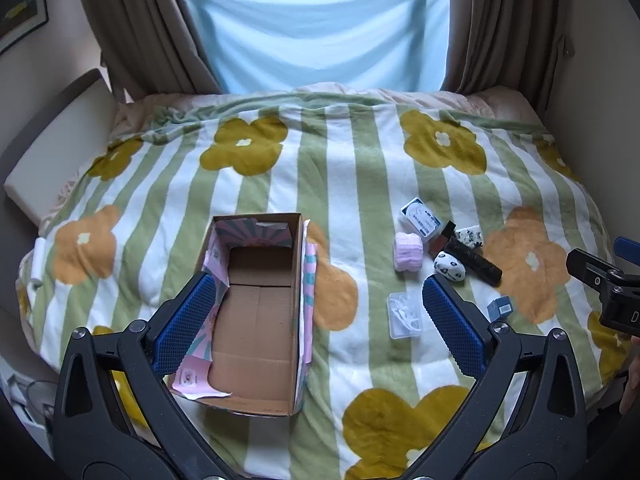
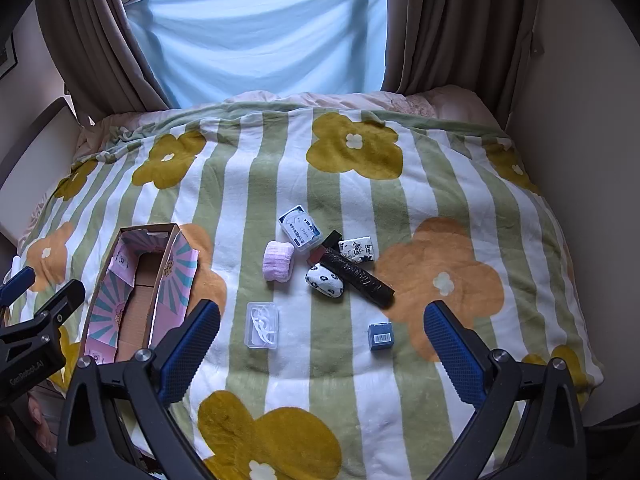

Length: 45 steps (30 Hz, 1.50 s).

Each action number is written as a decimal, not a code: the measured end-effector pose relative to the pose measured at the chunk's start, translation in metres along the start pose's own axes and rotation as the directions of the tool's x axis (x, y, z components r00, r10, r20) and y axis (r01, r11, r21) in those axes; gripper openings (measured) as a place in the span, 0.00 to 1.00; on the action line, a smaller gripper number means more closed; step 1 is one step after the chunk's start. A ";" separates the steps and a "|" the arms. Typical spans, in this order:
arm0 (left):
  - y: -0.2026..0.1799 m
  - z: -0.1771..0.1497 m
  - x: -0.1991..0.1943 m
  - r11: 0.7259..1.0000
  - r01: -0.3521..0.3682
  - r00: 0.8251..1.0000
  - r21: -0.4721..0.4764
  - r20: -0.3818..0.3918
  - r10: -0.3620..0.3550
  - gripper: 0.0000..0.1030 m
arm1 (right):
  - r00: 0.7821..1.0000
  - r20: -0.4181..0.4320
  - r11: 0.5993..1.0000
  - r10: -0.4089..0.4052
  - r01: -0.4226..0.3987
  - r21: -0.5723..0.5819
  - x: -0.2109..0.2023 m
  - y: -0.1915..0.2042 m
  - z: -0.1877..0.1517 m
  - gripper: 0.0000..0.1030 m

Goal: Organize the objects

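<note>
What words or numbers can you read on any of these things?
"GenRobot.AI", white letters on the black body of the left gripper as seen in the right wrist view.
"D", one cut-off letter on the right gripper at the edge of the left wrist view.
Small blue box: a barcode, digits too small.
White-and-blue box: print too blurred.
Cardboard box: pictures only.

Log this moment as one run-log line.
left gripper: open, over cardboard box | right gripper: open, holding nothing | box: nothing inside | small items: loose on blanket
</note>
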State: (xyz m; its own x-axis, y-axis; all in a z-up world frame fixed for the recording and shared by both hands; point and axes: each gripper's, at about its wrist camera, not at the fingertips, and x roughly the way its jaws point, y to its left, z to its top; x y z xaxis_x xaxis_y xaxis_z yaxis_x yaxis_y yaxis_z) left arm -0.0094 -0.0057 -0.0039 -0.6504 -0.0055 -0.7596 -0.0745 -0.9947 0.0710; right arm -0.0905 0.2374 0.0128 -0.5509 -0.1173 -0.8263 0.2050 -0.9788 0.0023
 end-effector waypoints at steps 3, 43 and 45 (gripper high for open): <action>0.001 -0.002 0.000 0.999 0.038 0.999 -0.005 -0.007 -0.038 0.99 | 1.000 0.001 1.000 0.001 -0.001 0.000 0.000 0.000 0.000 0.98; -0.003 -0.001 0.010 0.992 0.123 0.992 0.033 -0.023 -0.122 0.99 | 1.000 -0.001 1.000 0.029 -0.029 0.000 0.008 -0.004 0.001 0.99; -0.003 -0.001 0.010 0.991 0.126 0.992 0.034 -0.025 -0.125 0.99 | 1.000 -0.001 1.000 0.028 -0.028 0.000 0.008 -0.004 0.001 0.99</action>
State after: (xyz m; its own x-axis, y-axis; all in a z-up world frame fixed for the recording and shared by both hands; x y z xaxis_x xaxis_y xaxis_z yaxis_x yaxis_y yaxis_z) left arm -0.0148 -0.0028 -0.0125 -0.6168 0.1168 -0.7784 -0.1818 -0.9833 -0.0034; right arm -0.0962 0.2399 0.0068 -0.5439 -0.1443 -0.8266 0.2203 -0.9751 0.0252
